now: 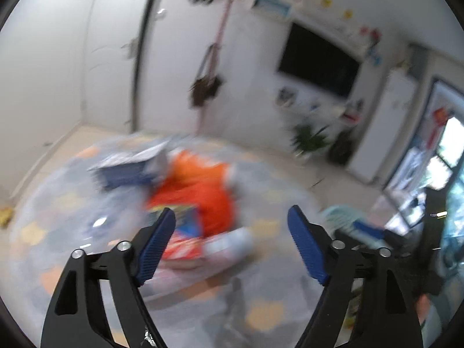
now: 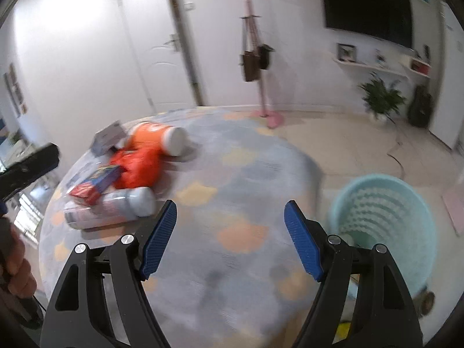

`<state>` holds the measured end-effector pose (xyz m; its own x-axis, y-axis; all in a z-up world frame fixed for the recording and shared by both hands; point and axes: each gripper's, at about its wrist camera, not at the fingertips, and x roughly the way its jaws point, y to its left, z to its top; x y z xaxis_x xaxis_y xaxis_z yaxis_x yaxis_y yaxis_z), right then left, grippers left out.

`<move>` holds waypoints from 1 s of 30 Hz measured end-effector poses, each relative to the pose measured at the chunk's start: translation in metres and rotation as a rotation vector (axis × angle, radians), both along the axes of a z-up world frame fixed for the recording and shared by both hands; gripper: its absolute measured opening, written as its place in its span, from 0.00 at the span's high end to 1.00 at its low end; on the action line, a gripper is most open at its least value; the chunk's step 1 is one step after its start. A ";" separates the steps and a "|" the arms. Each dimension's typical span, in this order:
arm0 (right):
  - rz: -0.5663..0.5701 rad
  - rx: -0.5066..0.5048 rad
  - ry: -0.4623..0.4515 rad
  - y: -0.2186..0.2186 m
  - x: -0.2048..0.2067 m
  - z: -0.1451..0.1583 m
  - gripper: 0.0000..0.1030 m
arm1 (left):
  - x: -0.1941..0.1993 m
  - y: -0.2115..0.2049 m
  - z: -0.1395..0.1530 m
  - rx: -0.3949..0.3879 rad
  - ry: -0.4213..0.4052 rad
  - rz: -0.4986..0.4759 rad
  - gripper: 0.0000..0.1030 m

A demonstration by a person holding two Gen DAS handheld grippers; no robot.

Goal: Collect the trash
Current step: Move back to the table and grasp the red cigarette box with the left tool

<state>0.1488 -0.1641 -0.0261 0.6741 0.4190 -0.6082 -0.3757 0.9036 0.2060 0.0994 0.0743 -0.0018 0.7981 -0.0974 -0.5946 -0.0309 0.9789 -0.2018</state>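
Both claws (image 1: 231,217) (image 2: 230,211) short of trash (image 2: 116,174)

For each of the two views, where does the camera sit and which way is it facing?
Left wrist: on the left hand-held gripper, angled down at the blurred trash pile on the table; open blue fingers show.
Right wrist: on the right hand-held gripper, angled down across the table toward the basket; open fingers show, and a hand at the left edge.
Shared: trash pile, table, TV, plant.
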 end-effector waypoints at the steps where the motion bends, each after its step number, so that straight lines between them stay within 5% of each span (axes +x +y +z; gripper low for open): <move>1: 0.019 0.005 -0.022 0.010 0.000 -0.004 0.29 | 0.004 0.009 -0.005 0.003 0.028 0.021 0.24; 5: 0.096 -0.026 -0.018 0.048 0.007 -0.021 0.29 | 0.009 0.043 -0.025 -0.108 0.082 0.027 0.24; 12: 0.163 -0.029 -0.021 0.074 0.023 -0.030 0.42 | 0.041 0.036 -0.043 -0.006 0.214 0.033 0.26; 19: 0.276 -0.003 0.017 0.092 0.040 -0.029 0.43 | 0.067 0.037 -0.065 0.055 0.351 0.064 0.32; 21: 0.310 -0.005 0.024 0.100 0.044 -0.030 0.43 | 0.068 0.041 -0.067 0.041 0.362 0.066 0.42; 30: 0.430 0.150 0.183 0.107 0.072 -0.043 0.43 | 0.031 0.059 -0.058 -0.088 0.243 0.060 0.43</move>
